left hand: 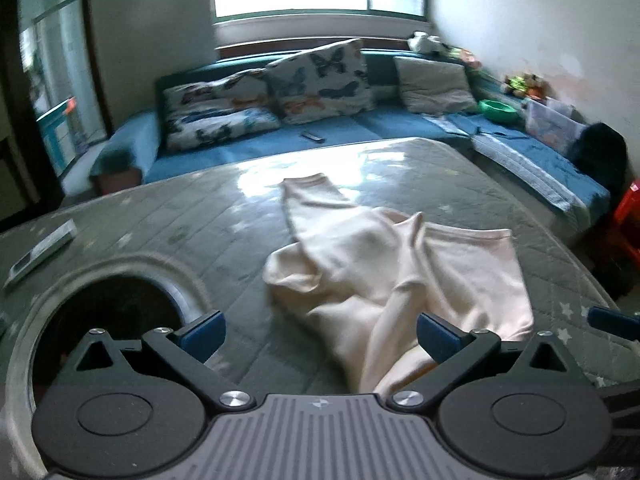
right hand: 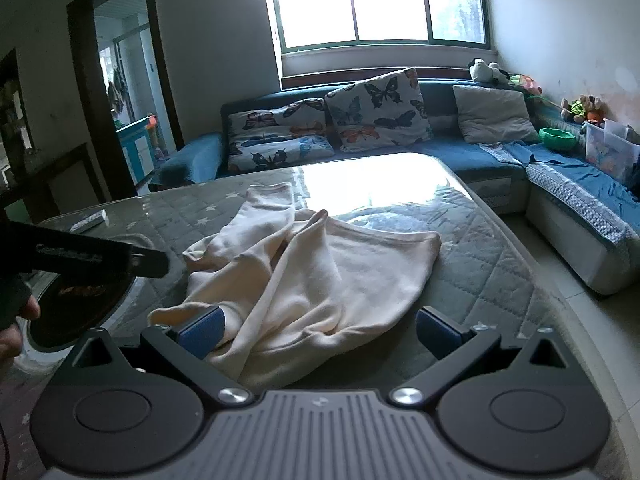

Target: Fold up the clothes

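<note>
Step in hand, by judgement: approach and first grasp, ahead of spreading flat; no fold yet made.

- Cream garment (left hand: 400, 272): crumpled in a loose heap on the grey quilted table cover (left hand: 180, 216), near the front edge. One long tubular part, a sleeve or leg, stretched away toward the sofa (left hand: 360, 128); remainder bunched and creased.
- Left gripper (left hand: 320, 330): jaws spread wide, nothing between them. Garment's near edge just ahead, toward the right-hand finger.
- Right gripper (right hand: 318, 330): jaws spread wide, empty. Left-hand finger at, possibly touching, a fold of the garment (right hand: 312, 272); contact not certain.

Next move, by judgement: pinch two separate edges or corners, one per gripper, lift and pull apart to flatten. Calls for single-layer grips, not bunched folds, and clearance from the round opening (left hand: 108, 312) in the table at left.

Writing: small emblem on each gripper body, unreadable. Lettering on the dark tool body at left of the right wrist view, too blurred to read. No label visible on the garment.
</note>
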Demonstrator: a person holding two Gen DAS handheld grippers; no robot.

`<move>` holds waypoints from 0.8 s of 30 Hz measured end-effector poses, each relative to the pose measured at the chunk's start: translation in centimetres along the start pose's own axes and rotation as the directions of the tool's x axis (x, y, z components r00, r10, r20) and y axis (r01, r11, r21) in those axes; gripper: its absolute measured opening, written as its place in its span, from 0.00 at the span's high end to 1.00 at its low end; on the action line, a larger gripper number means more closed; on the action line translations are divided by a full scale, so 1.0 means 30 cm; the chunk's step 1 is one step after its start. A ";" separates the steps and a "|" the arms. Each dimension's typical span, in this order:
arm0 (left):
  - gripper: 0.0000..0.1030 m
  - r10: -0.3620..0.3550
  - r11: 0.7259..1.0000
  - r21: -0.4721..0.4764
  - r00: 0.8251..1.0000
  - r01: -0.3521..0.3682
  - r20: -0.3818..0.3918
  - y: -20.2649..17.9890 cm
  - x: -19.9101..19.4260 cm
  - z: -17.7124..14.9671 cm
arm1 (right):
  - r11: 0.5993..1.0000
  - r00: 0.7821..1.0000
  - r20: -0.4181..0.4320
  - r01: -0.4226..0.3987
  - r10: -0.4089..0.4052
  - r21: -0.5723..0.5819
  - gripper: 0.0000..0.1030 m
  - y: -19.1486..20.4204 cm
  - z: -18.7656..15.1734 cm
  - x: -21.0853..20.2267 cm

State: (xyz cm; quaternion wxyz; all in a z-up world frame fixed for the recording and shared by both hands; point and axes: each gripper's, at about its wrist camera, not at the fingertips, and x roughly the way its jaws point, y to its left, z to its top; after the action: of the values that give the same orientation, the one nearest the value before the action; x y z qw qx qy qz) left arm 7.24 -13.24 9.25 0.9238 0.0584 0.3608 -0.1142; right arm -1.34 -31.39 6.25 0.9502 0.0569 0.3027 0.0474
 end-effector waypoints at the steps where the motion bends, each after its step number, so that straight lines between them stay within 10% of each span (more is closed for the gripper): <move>1: 0.02 -0.011 1.000 0.017 1.000 0.011 0.001 -0.015 0.017 0.008 | 1.000 1.000 -0.001 0.000 0.000 0.001 0.00 -0.005 0.003 0.005; 10: 0.35 -0.098 0.989 0.106 0.994 0.103 -0.044 -0.104 0.162 0.034 | 1.000 1.000 -0.017 0.009 -0.009 0.018 0.03 -0.055 0.020 0.036; 17: 0.90 -0.157 0.984 0.071 0.983 0.164 -0.098 -0.083 0.215 0.008 | 1.000 1.000 -0.024 0.009 -0.009 0.016 0.07 -0.072 0.026 0.046; 24: 0.95 -0.153 0.988 -0.008 0.988 0.153 -0.028 0.006 0.108 -0.016 | 1.000 0.999 -0.030 -0.020 0.020 0.000 0.13 -0.051 0.038 0.054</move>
State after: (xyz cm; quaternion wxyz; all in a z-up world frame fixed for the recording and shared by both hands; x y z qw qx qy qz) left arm 9.28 -13.53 6.70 0.9072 0.0296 0.3779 -0.1827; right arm 0.71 -32.80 6.03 0.9451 0.0590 0.3162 0.0580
